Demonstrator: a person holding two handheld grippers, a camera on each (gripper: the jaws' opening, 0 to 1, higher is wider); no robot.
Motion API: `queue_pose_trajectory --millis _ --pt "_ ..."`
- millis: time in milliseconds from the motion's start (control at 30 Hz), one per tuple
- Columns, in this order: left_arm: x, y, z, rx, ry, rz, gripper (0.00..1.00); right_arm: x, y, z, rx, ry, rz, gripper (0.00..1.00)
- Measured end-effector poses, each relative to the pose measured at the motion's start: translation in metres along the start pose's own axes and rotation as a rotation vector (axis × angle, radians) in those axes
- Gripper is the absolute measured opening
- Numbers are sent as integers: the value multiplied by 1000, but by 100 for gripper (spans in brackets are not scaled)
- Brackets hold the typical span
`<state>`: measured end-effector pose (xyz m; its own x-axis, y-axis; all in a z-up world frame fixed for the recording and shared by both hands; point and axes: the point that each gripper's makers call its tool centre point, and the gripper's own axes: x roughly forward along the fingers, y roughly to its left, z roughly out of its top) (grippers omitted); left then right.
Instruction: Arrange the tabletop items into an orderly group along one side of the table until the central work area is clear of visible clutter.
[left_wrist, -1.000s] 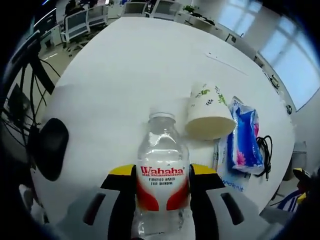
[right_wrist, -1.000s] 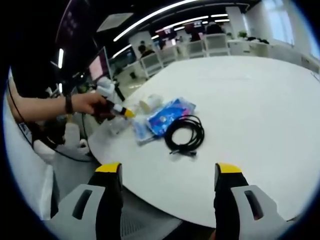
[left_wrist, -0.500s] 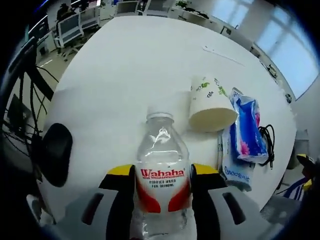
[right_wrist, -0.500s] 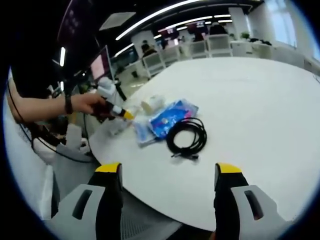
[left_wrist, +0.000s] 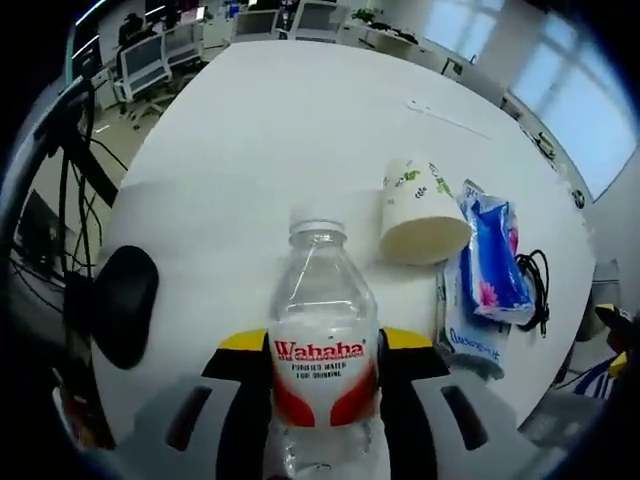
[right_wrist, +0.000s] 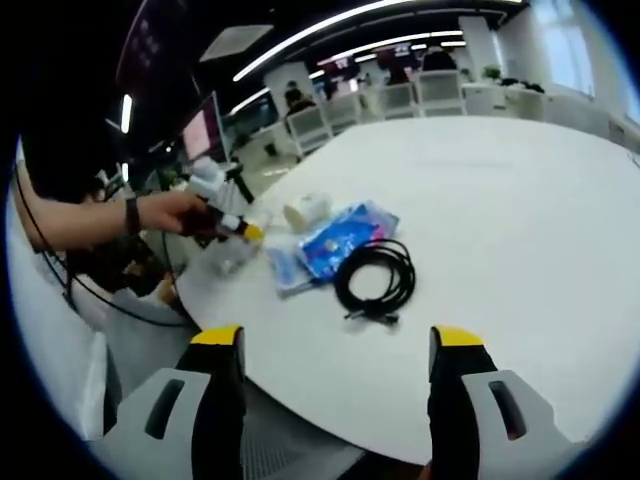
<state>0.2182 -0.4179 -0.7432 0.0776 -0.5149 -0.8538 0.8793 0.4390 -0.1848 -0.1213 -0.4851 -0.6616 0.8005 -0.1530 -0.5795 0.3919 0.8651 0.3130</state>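
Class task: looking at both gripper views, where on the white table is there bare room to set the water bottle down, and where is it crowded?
Free: the broad white table beyond the paper cup, and the stretch beside the black cable toward the right gripper. Crowded: the edge strip where cup, blue packet and cable sit together, near the held water bottle.

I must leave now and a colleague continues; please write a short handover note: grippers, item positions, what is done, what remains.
Left gripper: shut on the water bottle, near the table edge.
Right gripper: open, holding nothing, off the table's edge.
Paper cup lies on its side beside the blue tissue pack; the coiled black cable is next to the pack.
Done: cup, pack and cable are grouped along one side.
Left: set the bottle down beside them.
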Motion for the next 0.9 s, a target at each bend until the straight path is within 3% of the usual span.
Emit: queue_pose_trajectory --millis 200,433,767,900 --pt "-13 1 1 17 -32 6 41 1 3 -1 2 -4 5 74" --pt "-31 0 9 56 -115 -4 41 2 5 0 -1 -8 10 74" --pt "-50 1 1 107 -162 21 40 8 12 3 -14 -6 33 74" --pt "-57 1 -2 165 -198 48 40 9 14 3 -19 -4 39 73"
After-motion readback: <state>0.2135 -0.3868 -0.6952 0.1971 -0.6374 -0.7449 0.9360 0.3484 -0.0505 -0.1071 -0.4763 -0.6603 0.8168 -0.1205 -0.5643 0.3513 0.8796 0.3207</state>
